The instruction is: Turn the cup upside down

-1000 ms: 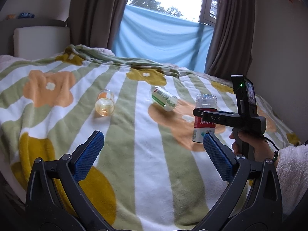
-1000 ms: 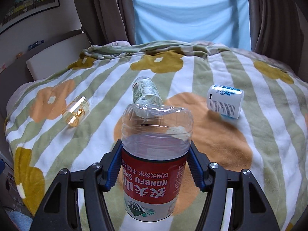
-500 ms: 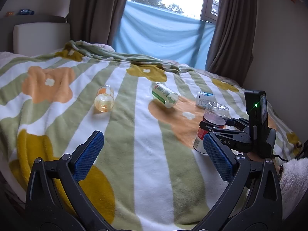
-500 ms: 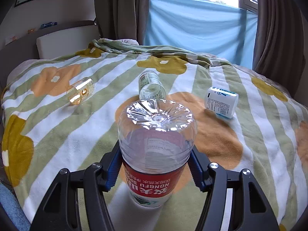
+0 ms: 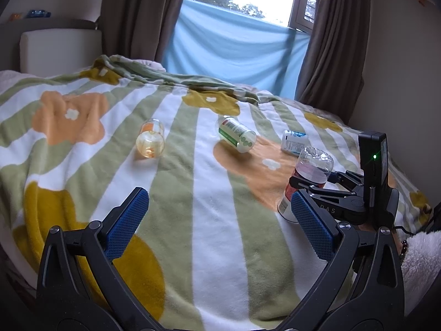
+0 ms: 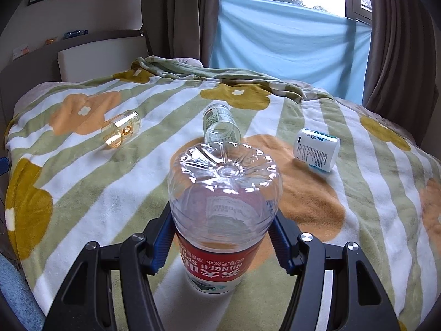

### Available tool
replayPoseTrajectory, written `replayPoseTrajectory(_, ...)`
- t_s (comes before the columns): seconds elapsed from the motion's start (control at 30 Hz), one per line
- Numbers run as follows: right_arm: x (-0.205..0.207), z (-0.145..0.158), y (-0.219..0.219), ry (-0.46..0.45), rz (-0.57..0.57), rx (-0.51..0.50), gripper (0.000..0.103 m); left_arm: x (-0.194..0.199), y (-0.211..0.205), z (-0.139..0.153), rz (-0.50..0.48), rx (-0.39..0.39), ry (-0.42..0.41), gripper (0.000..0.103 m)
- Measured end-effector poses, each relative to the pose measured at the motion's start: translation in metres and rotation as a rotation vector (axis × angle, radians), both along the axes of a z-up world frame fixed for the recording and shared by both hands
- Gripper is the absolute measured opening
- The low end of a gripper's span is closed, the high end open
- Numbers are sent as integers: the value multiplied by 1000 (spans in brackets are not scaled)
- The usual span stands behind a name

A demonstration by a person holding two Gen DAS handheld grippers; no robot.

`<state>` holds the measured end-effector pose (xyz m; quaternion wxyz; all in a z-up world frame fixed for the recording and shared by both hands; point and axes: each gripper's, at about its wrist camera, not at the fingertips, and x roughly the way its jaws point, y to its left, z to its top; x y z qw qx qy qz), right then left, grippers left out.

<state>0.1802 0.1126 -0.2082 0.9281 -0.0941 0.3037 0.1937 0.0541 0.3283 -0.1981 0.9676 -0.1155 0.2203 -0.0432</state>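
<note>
A clear plastic cup (image 6: 224, 193) with a red label stands upside down, its rim on the blanket and its ribbed base on top. My right gripper (image 6: 222, 244) is shut on it, blue pads pressing both sides at the label's upper edge. In the left wrist view the same cup (image 5: 311, 171) shows at the right, tilted a little, with the right gripper (image 5: 317, 190) around it and a person's fluffy white sleeve (image 5: 421, 259) behind. My left gripper (image 5: 219, 215) hangs open over the blanket in the foreground, holding nothing.
Three more cups lie on their sides on the flowered striped blanket (image 5: 193, 220): an amber one (image 5: 151, 142) at the left, a green-labelled one (image 5: 237, 135) in the middle, a white and blue one (image 5: 293, 142) at the right. Curtains and a window stand behind the bed.
My right gripper has come down with the inverted cup, whose rim now meets the blanket. The left gripper has stayed open and has barely moved.
</note>
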Motion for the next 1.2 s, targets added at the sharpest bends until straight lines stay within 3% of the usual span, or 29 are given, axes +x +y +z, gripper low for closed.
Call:
replayPoseTrajectory(0.23,-12,-2,0,-48,11,-14,59,0,1,0,0,-2,1,103)
replayPoseTrajectory(0.4,-9,-2,0,-35,4,-4,59,0,0,-2,0,0,1,103)
replayPoseTrajectory(0.53,-4,-2,-2,-16,-3,19,93,1,-1,-3,0,-2,1,103)
replayPoseTrajectory(0.63,-3,-4,-1,-14,1,26,95,1,-1,-2,-1,-1,1,103)
replayPoseTrajectory(0.7,-3,-4,-1,-20,2,33,103,1,-1,-2,-1,0,1,103)
replayPoseTrajectory(1.0,-5,-3,-8,-16,-23,75,103,1,0,-4,11,12,12,103)
replayPoseTrajectory(1.1,-21,13,-12,-51,-39,57,103,-3,0,7,12,17,-9,103)
replayPoseTrajectory(1.2,-42,42,-19,-85,-60,62,103,-7,-8,33,14,73,-50,103)
